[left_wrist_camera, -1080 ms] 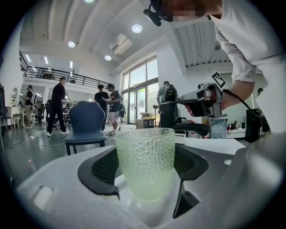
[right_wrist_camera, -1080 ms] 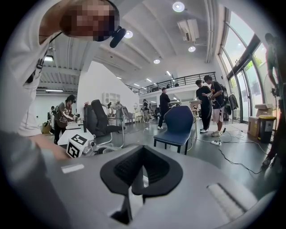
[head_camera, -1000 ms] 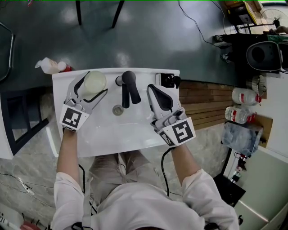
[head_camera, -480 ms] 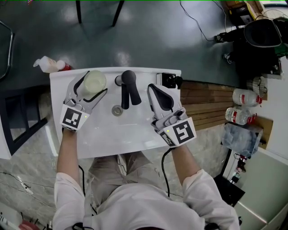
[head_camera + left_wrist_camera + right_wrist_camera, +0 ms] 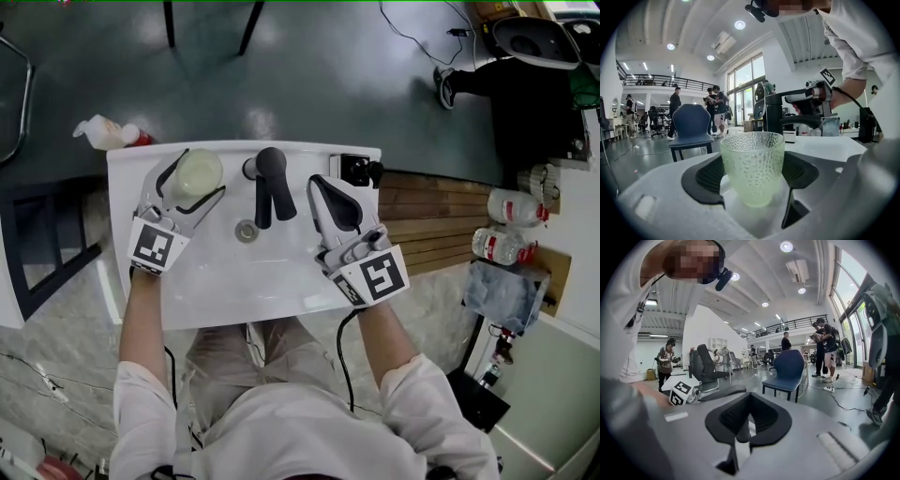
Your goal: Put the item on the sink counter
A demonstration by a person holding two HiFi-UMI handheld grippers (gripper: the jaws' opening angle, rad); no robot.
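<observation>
We are holding the left hand-held gripper over the back left corner of the white counter. The glass is standing upright between its jaws. The jaws are spread wide, and the dark pads are lying against the glass on both sides, so we are gripping it. The glass is pale green, bumpy on the outside, and its mouth is facing up. We cannot tell from any view whether its base is touching the counter or hanging just above it.

The black faucet is standing just to the right of the glass, behind the round drain. On the far side of the faucet we are holding the right hand-held gripper above the right part of the counter, well apart from the glass. Its jaws are pressed together with nothing between them. Both hand-held grippers are pointing toward the back edge of the counter.
</observation>
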